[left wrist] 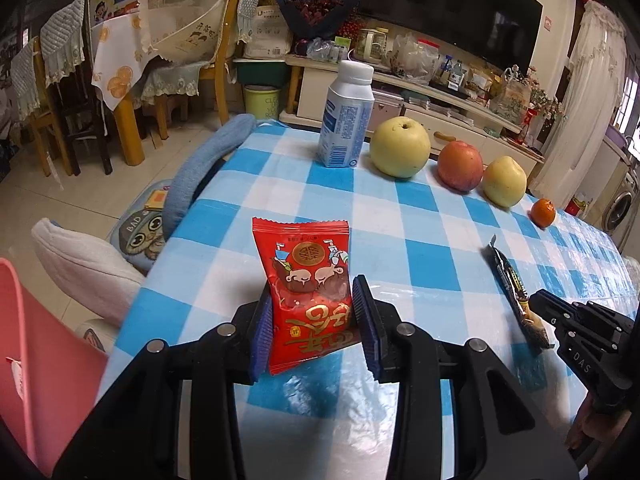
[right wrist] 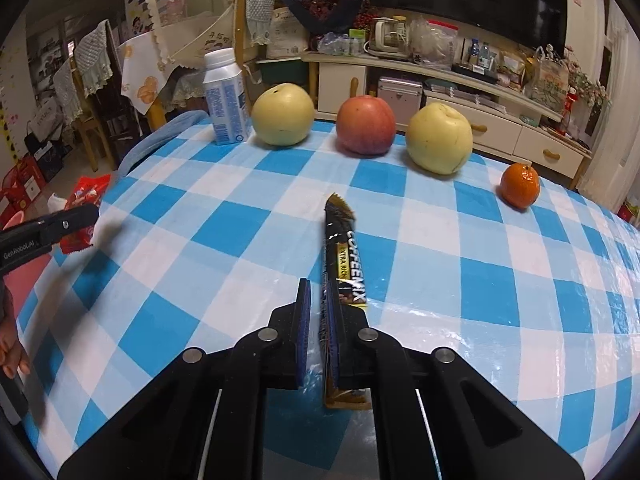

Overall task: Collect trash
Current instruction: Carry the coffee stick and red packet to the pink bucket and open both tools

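Here we hold a hand-held gripper in each hand over a table (left wrist: 420, 216) with a blue and white checked cloth. Our left hand-held gripper (left wrist: 314, 320) is pinching a red snack packet (left wrist: 306, 280) between its blue pads, and the packet stands up just above the cloth near the table's left edge. Our right hand-held gripper (right wrist: 318, 328) is squeezed tight on a long black coffee mix stick (right wrist: 344, 256). The near end of the stick is caught between the pads and the far end points away toward the fruit. At the back of the table a white and blue bottle (left wrist: 346, 116) stands upright. Beside it, in a row, sit a yellow-green pear (left wrist: 400, 146), a red apple (left wrist: 460, 166), another yellow pear (left wrist: 504, 182) and a small orange (left wrist: 543, 213). None of the fruit touches the packets. Something pink (left wrist: 32, 344) shows at the far left, beside the table, but we cannot tell what it is. In the right view the left hand-held gripper shows at the left edge with the red packet in it.
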Available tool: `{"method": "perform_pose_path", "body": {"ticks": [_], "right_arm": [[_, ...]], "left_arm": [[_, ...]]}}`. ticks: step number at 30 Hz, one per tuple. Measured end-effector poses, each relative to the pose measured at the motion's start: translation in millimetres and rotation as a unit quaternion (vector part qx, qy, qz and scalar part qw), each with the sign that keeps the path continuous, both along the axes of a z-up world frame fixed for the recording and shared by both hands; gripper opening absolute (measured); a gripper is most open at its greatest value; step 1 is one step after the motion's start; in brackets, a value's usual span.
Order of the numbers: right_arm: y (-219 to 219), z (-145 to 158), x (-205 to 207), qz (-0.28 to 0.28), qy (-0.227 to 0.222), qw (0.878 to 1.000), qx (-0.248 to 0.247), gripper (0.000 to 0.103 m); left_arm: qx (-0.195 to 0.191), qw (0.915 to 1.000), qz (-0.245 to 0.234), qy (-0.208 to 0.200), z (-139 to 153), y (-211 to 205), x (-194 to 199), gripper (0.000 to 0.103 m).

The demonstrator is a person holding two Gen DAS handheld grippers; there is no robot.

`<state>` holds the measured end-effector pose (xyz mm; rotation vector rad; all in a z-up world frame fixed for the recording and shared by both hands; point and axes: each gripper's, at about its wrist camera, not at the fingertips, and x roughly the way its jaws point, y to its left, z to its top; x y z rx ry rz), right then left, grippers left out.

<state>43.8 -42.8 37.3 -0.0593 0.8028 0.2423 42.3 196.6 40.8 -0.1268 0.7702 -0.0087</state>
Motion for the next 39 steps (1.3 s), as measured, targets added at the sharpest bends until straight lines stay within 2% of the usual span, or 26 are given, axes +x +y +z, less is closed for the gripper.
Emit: {"method": "perform_pose_path", "body": {"ticks": [6,8,9,10,12,22,24,25,32,36,39], "right_arm": [[3,-1,-7,0.023,0.027,0.999,0.04,0.009],[2,-1,-9,0.009,0.023,0.999,0.035,0.01],[0,-1,-8,0.008,0.025,0.999,0.036,0.017],[-2,-2,-7,0.005,0.025,0.999,0.038,0.031],[-5,-3,-1,-0.011,0.02,0.999,0.035,0.044],[-12,-24,28,-0.046,0.044,0.998,0.008,0.044],[-13,-24,29,-0.043,0.045,0.998,0.008,0.04],[-13,-24,30,-0.043,0.044,0.998,0.003,0.029],[-10,-23,26,-0.033,0.038,0.999,-0.014,0.022],[-10,-15,19,-0.03,0.024,0.999,-0.004,0.01],[-6,-7,13,-0.024,0.012,1.0,0.003,0.008]], "left_arm": [[0.007,0.9999,-0.009,0.0,2,12,-16,0.039],[0.008,0.9999,-0.01,0.003,1,14,-19,0.039],[0.006,0.9999,-0.01,0.005,1,16,-20,0.039],[0.005,0.9999,-0.01,0.005,1,17,-22,0.039],[0.004,0.9999,-0.012,0.006,0,19,-23,0.039],[0.013,0.9994,-0.029,0.017,-6,9,-21,0.039],[0.019,0.9991,-0.031,0.019,-8,7,-20,0.04],[0.021,0.999,-0.033,0.021,-9,6,-21,0.04],[0.026,0.9988,-0.038,0.019,-8,4,-27,0.04],[0.026,0.9989,-0.037,0.012,-5,8,-32,0.039],[0.027,0.999,-0.036,0.007,-2,10,-38,0.04]]}}
